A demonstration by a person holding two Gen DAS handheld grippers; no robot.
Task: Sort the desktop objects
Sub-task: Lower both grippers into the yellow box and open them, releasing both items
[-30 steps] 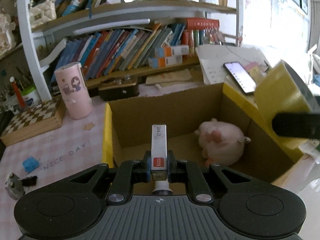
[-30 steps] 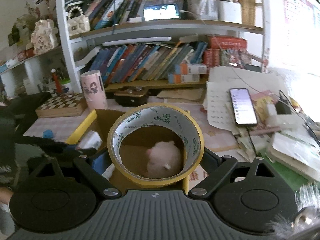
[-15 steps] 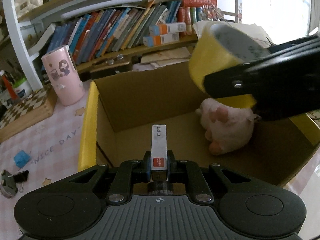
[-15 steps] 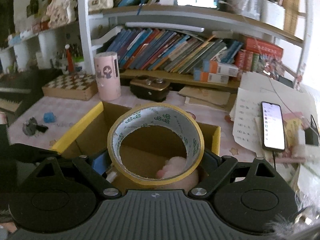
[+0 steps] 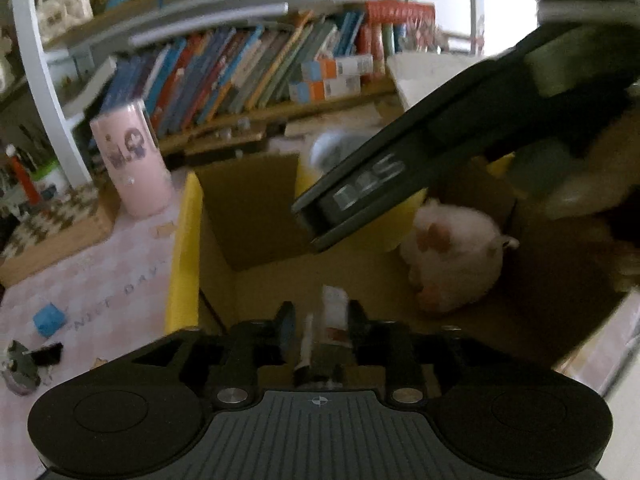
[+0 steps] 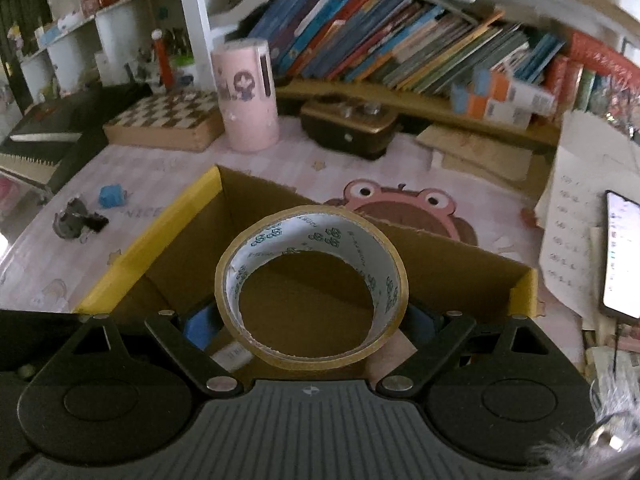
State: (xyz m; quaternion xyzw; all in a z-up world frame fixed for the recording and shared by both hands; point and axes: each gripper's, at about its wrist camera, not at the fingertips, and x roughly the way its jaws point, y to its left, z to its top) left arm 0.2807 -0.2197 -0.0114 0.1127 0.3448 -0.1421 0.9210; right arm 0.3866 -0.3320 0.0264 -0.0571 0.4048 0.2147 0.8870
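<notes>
White shelf unit (image 6: 192,20) along back wall, packed with leaning books (image 6: 400,52). Desk under pink cartoon mat (image 6: 280,160). Papers (image 6: 576,220) at right. Bright daylight from upper right; foreground dim.

the left gripper (image 5: 319,330) has a matte black body: a ribbed grey-black centre plate with a small crosshair mark, a round recessed disc on each side, and silver screw heads at the pivots of its angular linkage arms. the right gripper (image 6: 311,312) is built alike, with blue pads on its fingers (image 6: 199,326). seen from the left wrist view, its finger bears pale block lettering, too blurred to read.
</notes>
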